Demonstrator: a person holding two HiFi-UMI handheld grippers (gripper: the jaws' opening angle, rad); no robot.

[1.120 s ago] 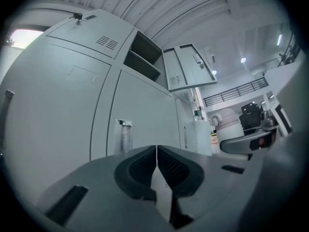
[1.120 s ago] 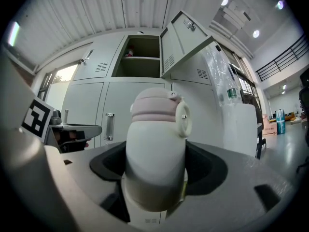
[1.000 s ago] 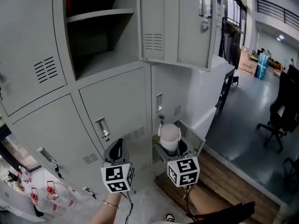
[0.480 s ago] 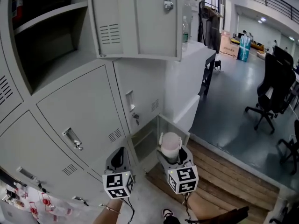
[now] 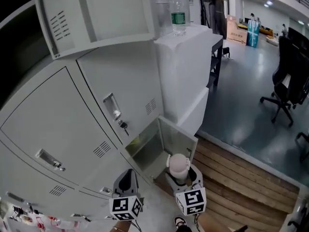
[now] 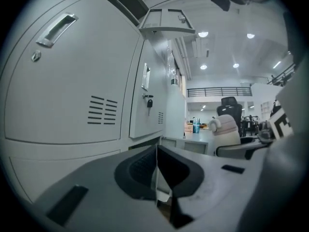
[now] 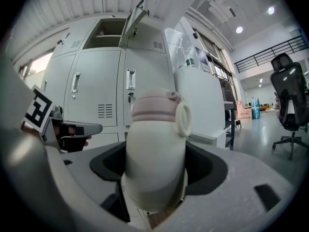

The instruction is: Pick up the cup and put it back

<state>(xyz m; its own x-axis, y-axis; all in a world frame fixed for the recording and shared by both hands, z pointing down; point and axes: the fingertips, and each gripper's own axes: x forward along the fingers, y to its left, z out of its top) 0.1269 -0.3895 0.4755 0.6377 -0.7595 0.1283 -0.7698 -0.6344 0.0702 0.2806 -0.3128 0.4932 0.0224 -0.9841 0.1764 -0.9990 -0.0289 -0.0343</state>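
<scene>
cup clamped upright between right tongs | left tongs clenched

I am in a workplace, a large open office hall. Grey steel lockers with vents and key locks fill one wall. Black swivel chairs stand on a polished grey floor, and a railed gallery runs under round ceiling lights.
</scene>
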